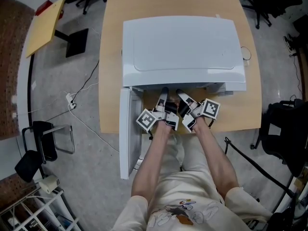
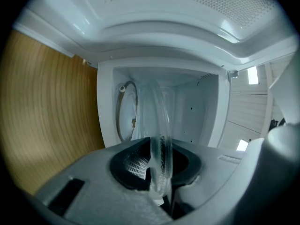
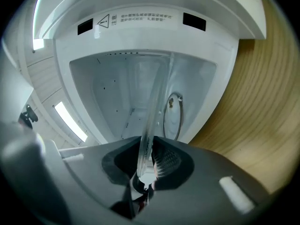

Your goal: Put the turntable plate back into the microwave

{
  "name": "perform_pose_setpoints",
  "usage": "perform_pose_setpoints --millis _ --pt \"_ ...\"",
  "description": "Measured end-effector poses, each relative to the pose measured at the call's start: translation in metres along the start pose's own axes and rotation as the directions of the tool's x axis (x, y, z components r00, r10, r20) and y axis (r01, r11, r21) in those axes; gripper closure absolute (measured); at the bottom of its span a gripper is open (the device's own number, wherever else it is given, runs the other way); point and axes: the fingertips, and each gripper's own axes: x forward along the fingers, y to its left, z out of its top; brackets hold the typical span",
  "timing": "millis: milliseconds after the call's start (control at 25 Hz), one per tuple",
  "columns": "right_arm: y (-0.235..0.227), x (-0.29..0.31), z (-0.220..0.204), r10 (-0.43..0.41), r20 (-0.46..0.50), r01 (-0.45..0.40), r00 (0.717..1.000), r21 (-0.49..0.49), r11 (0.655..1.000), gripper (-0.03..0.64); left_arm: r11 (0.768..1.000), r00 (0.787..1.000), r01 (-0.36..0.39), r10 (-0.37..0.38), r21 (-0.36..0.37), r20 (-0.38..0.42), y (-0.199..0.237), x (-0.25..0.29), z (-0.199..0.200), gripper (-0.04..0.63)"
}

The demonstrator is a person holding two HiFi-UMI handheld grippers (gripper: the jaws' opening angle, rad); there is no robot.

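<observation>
A white microwave [image 1: 183, 47] stands on a wooden table [image 1: 250, 105], with its door [image 1: 126, 129] swung open at the left. Both grippers reach into the front opening side by side. My left gripper [image 1: 163, 93] [image 2: 159, 165] is shut on the rim of the clear glass turntable plate [image 2: 159, 116], which shows edge-on and reaches into the white cavity. My right gripper [image 1: 181, 95] [image 3: 146, 165] is shut on the same plate [image 3: 154, 107] close by. A roller ring [image 2: 125, 111] [image 3: 174, 116] lies on the cavity floor beyond. In the head view the microwave's top hides the plate.
The open door juts past the table's front edge beside my left arm. A black chair [image 1: 284, 134] stands at the right and a stool [image 1: 45, 141] at the left. A cable with a power strip [image 1: 71, 100] lies on the floor. A wooden board [image 1: 45, 25] sits at the far left.
</observation>
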Motion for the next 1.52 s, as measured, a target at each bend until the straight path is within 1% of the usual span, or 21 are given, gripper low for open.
perform_pose_setpoints --millis 40,160,200,320,440,560,600,800,880,960,1080,1120,1200,1240,1280,1320,1520 --pt "-0.001 -0.001 0.001 0.005 0.009 -0.005 1.000 0.009 1.000 0.552 1.000 1.000 0.004 -0.004 0.001 -0.012 0.000 0.000 0.000 0.548" --pt "-0.007 -0.004 0.003 -0.002 0.040 0.001 0.999 0.026 1.000 0.552 1.000 0.999 0.012 -0.013 -0.010 -0.048 0.000 -0.001 -0.004 0.440" --pt "-0.009 -0.005 0.004 -0.006 0.046 0.005 0.999 0.025 1.000 0.551 1.000 0.998 0.010 -0.011 -0.018 -0.054 0.000 -0.003 -0.007 0.440" --pt "-0.012 -0.005 0.007 -0.008 0.050 0.007 0.999 0.021 1.000 0.551 1.000 0.998 -0.003 0.002 -0.013 -0.060 0.004 -0.013 -0.010 0.451" --pt "-0.015 -0.001 0.013 -0.012 0.066 0.010 0.998 0.027 1.000 0.551 1.000 0.998 -0.011 0.010 -0.003 -0.061 0.006 -0.021 -0.011 0.477" --pt "-0.019 0.002 0.021 -0.023 0.093 0.019 0.995 0.043 0.999 0.550 0.999 0.998 -0.033 0.033 -0.006 -0.057 0.009 -0.023 -0.011 0.535" --pt "-0.021 0.003 0.023 -0.027 0.099 0.022 0.995 0.050 0.999 0.551 0.999 0.998 -0.039 0.039 -0.005 -0.058 0.010 -0.021 -0.009 0.543" --pt "-0.026 0.011 0.032 -0.045 0.116 0.037 0.992 0.070 0.997 0.554 1.000 0.998 -0.025 0.025 -0.001 -0.051 0.005 -0.004 -0.003 0.549" --pt "-0.023 0.017 0.036 -0.044 0.119 0.037 0.992 0.066 0.997 0.549 0.999 0.999 -0.033 0.034 0.015 -0.041 0.005 0.000 0.002 0.551" --pt "-0.020 0.022 0.038 -0.050 0.113 0.043 0.992 0.059 0.997 0.545 0.998 0.998 -0.057 0.058 0.027 -0.037 0.009 0.002 0.006 0.549" --pt "-0.018 0.021 0.033 -0.074 0.056 0.071 0.996 0.041 0.997 0.537 0.994 0.995 -0.092 0.094 0.050 -0.035 0.019 0.004 0.009 0.552" --pt "-0.021 0.018 0.029 -0.089 0.030 0.088 0.996 0.035 0.995 0.518 0.994 0.995 -0.095 0.097 0.052 -0.033 0.020 0.006 0.009 0.554" --pt "-0.027 0.011 0.021 -0.131 -0.006 0.131 0.991 0.027 0.991 0.515 0.992 0.993 -0.113 0.115 0.058 -0.032 0.024 0.010 0.009 0.557" --pt "-0.028 0.009 0.018 -0.144 -0.011 0.144 0.990 0.025 0.989 0.527 0.990 0.991 -0.125 0.128 0.063 -0.032 0.027 0.012 0.011 0.558" --pt "-0.029 0.009 0.017 -0.149 -0.007 0.149 0.989 0.029 0.988 0.558 0.989 0.990 -0.135 0.137 0.065 -0.030 0.029 0.014 0.011 0.558" --pt "-0.030 0.008 0.017 -0.152 0.001 0.152 0.988 0.039 0.988 0.568 0.988 0.989 -0.141 0.143 0.064 -0.028 0.031 0.016 0.012 0.558" --pt "-0.045 0.006 0.015 -0.199 0.008 0.198 0.980 0.055 0.979 0.578 0.982 0.982 -0.183 0.185 0.057 -0.039 0.043 0.009 0.013 0.558"
